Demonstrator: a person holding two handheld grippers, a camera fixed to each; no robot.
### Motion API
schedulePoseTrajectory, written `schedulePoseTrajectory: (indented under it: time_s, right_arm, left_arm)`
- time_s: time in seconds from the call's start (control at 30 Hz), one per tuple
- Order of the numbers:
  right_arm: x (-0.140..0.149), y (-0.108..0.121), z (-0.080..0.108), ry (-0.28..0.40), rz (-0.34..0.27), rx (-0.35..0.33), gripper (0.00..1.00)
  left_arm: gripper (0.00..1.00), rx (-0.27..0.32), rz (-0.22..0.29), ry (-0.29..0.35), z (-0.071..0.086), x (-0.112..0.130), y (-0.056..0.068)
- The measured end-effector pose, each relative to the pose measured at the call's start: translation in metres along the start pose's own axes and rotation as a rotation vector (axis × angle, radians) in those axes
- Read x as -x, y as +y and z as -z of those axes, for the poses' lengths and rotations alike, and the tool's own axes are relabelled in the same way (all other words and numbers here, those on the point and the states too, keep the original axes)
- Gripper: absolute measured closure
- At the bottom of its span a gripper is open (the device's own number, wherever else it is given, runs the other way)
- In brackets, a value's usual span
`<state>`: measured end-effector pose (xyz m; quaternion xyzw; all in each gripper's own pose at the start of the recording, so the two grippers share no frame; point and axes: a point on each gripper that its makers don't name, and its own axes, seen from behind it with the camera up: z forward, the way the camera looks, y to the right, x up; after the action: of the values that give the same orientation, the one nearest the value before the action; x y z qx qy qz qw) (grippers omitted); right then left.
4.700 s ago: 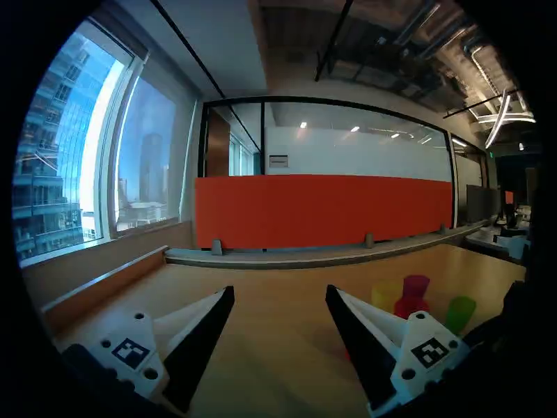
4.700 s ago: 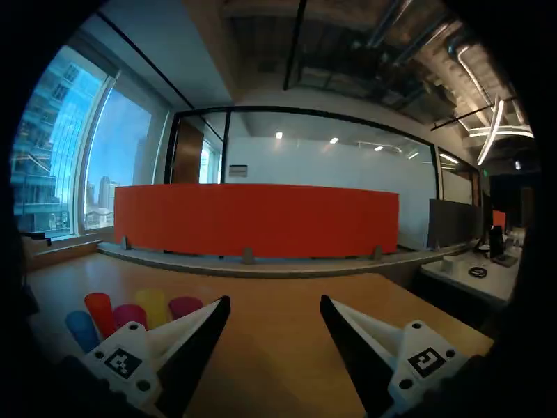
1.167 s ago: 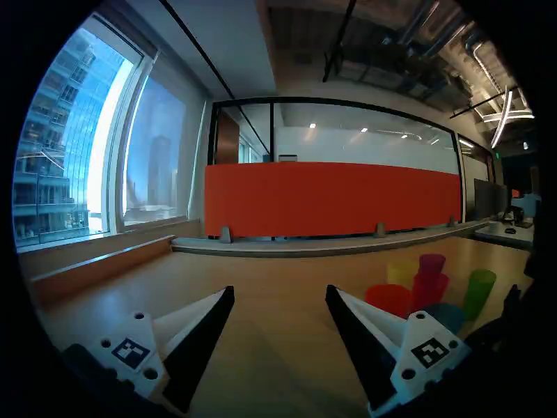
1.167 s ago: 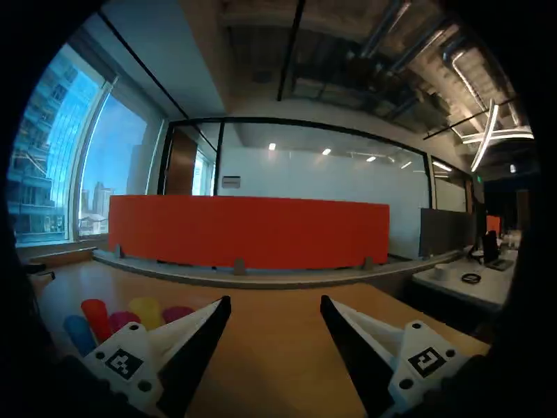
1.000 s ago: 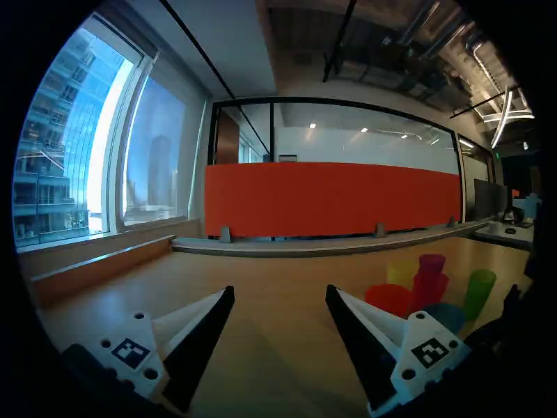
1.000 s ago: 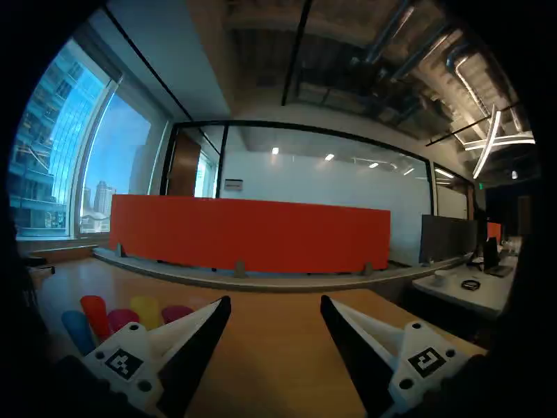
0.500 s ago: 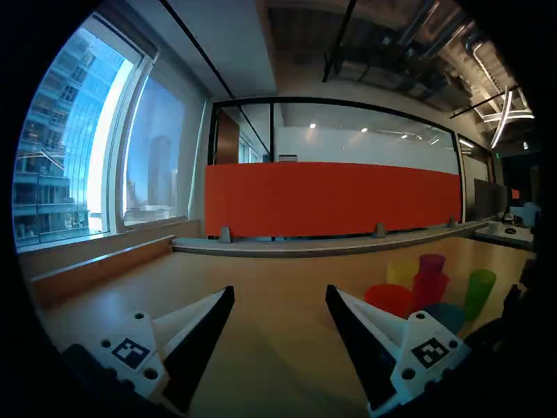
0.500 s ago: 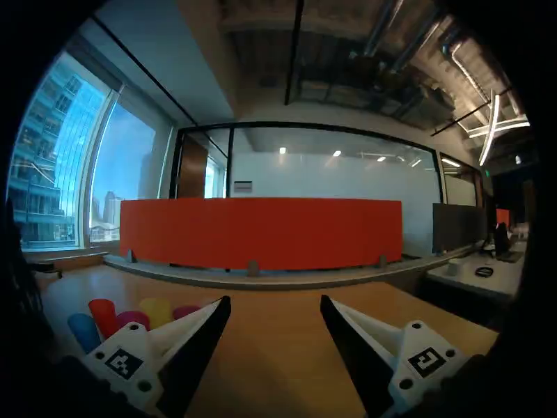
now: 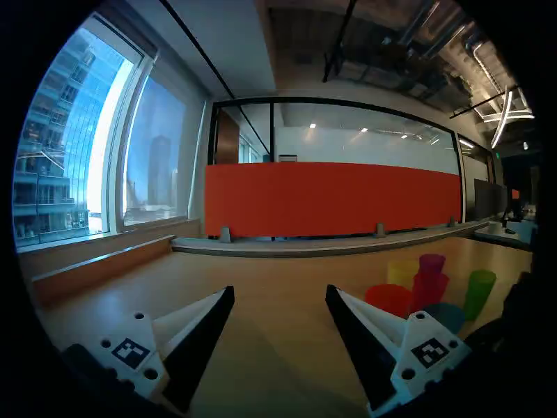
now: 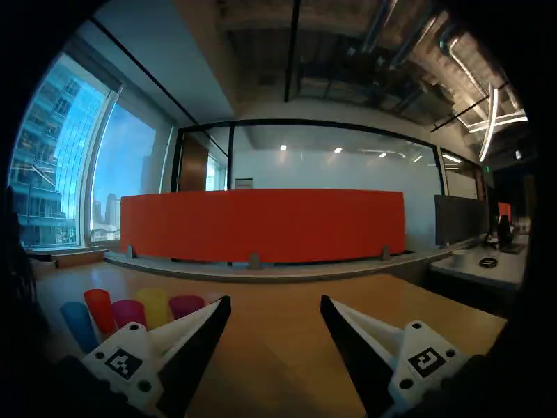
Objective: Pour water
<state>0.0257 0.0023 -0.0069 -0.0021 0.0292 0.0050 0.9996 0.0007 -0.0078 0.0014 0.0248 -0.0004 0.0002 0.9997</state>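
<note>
Item 1, cups (image 9: 429, 289): we count 6 in the left gripper view, clustered upright on the table (image 9: 209, 275), long axes vertical, mouths up; we cannot tell whether any holds water. Item 2, left gripper (image 9: 278, 289): jaws wide apart, holding nothing, touching nothing. The cluster lies ahead and to the right of them, its blue cup (image 9: 445, 315) partly behind the right finger. Item 3, right gripper (image 10: 275, 299): jaws equally spread, empty. Here the cluster lies ahead and to the left, partly behind the left finger. We judge the cups to stand between the 2 grippers, the left marginally nearer, though not with certainty. A grasp would want a sideways swing toward the cluster, jaws level across 1 cup's wall.
</note>
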Motion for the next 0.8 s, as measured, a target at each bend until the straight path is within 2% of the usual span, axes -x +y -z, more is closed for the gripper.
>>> schedulePoseTrajectory:
  time_s: [0.4,0.8]
  right_arm:
    - [0.012,0.003,-0.004,-0.018,-0.025,-0.005,0.01]
    - [0.021,0.004,-0.006,-0.035,-0.014,0.001,0.01]
  left_arm:
    - [0.02,0.0,0.0,0.0,0.0,0.0,0.001]
    - [0.02,0.0,0.0,0.0,0.0,0.0,0.0]
